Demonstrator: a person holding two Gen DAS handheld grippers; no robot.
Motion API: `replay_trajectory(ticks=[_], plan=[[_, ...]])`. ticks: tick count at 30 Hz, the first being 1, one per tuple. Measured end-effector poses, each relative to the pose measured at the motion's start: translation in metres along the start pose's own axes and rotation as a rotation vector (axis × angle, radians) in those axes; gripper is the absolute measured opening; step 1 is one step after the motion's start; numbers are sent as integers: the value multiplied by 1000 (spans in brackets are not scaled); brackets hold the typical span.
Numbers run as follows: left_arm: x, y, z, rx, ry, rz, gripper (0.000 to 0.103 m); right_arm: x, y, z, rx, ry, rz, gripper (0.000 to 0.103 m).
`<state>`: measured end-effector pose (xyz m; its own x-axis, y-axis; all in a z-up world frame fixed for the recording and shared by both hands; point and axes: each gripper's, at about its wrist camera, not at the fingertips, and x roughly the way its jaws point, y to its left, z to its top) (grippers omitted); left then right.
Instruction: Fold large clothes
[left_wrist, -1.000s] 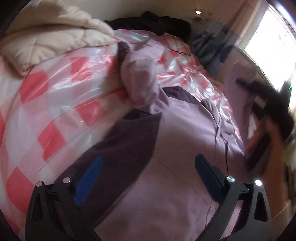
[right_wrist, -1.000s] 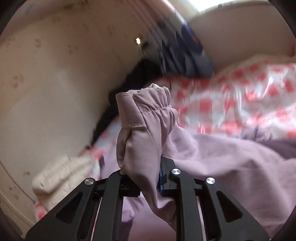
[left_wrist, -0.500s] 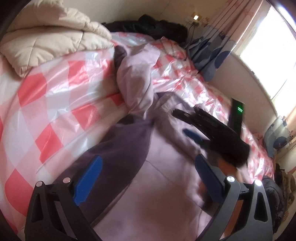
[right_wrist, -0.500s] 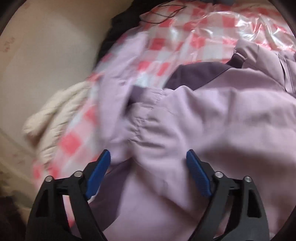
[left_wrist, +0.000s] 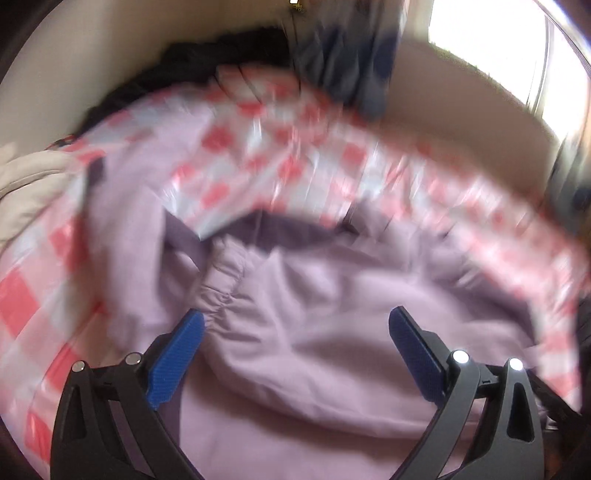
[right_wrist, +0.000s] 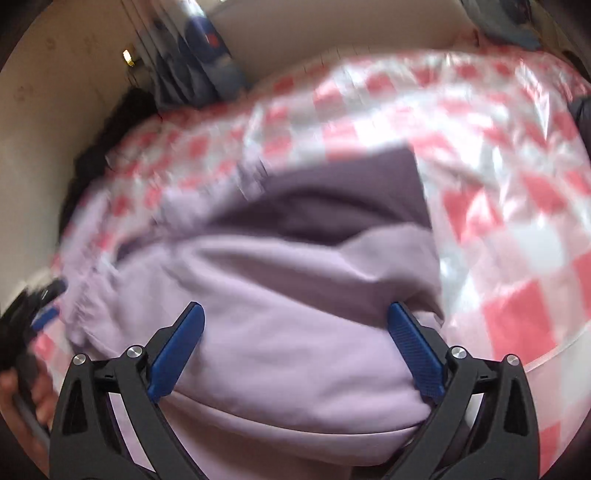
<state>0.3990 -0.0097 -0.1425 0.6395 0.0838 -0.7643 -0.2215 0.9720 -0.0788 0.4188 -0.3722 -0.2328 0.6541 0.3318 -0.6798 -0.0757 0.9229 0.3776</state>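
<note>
My right tool (right_wrist: 295, 332) just sprung wide, nothing gripped; left tool (left_wrist: 295, 332) gaping, empty. Lilac jacket (left_wrist: 314, 332) heaped mid-bed (left_wrist: 29, 295), directly under both; elastic cuff (left_wrist: 221, 284) beside left tool's left pad, nearest.

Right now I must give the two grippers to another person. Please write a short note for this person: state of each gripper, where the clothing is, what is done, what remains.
Left gripper: jaws wide open, nothing held, over the lilac jacket with dark purple panels.
Right gripper: its jaws have just been opening; now wide, pads not pressing the fabric, which lies below and between them.
Jacket: lies on the shiny red-and-white checked bed cover. Its gathered elastic cuff rests on the body, near the left gripper's left pad.
Done: the sleeve was carried in and released onto the body.
Left: the jacket looks only partly folded and rumpled; probably fold the other parts and smooth it.
</note>
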Motion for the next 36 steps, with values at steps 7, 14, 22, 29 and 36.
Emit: replay_trajectory(ticks=[7, 14, 22, 29, 36], plan=[[29, -14, 0, 251, 43, 110, 96, 4, 2, -25, -91, -98, -21, 97], [57, 64, 129, 238, -41, 673, 96, -18, -10, -30, -38, -180, 86, 97], [106, 147, 118, 292, 280, 647, 51, -23, -9, -30, -35, -192, 99, 97], [-67, 206, 30, 124, 53, 455, 53, -23, -9, -30, -30, -196, 106, 97], [-154, 215, -64, 141, -42, 381, 73, -23, -10, -31, -23, -201, 130, 97]])
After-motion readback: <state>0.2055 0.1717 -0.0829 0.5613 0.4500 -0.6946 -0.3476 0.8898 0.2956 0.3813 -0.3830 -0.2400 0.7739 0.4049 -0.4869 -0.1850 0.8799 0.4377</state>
